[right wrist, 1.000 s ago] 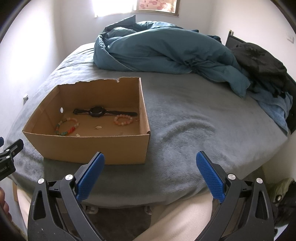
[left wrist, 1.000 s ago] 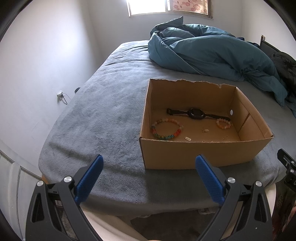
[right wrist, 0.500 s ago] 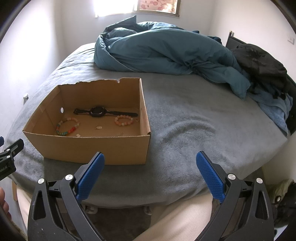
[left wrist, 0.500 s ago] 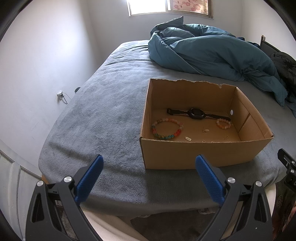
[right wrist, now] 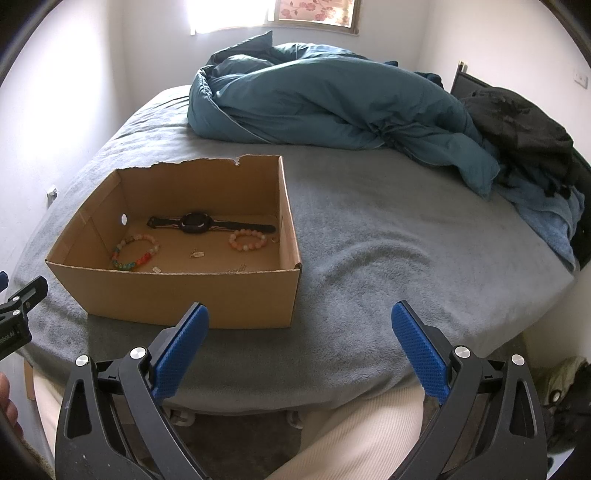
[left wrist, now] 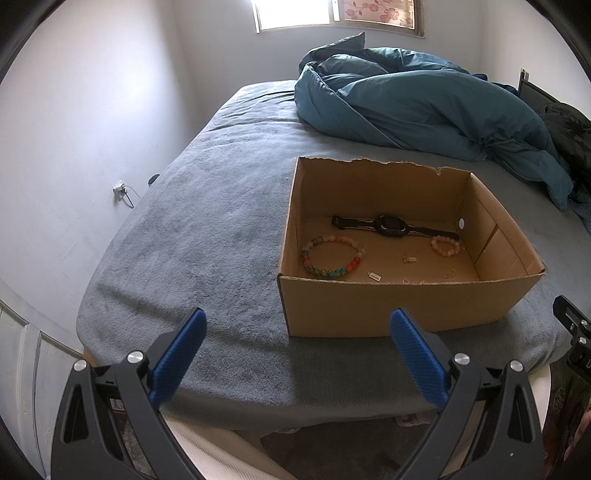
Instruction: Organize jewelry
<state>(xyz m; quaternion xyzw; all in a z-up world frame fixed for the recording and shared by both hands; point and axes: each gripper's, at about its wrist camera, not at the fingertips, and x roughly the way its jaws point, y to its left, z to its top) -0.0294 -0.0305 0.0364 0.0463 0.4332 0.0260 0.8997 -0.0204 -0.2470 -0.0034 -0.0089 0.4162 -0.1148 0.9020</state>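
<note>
Tongs, left (left wrist: 297,323) and right (right wrist: 300,316), gape wide, holding nothing.

A grey blanket (left wrist: 207,236) covers the bed and spreads out ahead of the jaws in both views. Far beyond the jaws a rumpled teal duvet (right wrist: 332,107) lies heaped toward the head of the bed. Ahead and right of the jaws in the right wrist view, dark clothing (right wrist: 524,129) is piled beside it. A window (left wrist: 295,14) glows on the far wall, with a floral curtain (right wrist: 317,11) over part of it. Ahead and left of the jaws, a wall socket (left wrist: 120,186) shows in the left wrist view.
</note>
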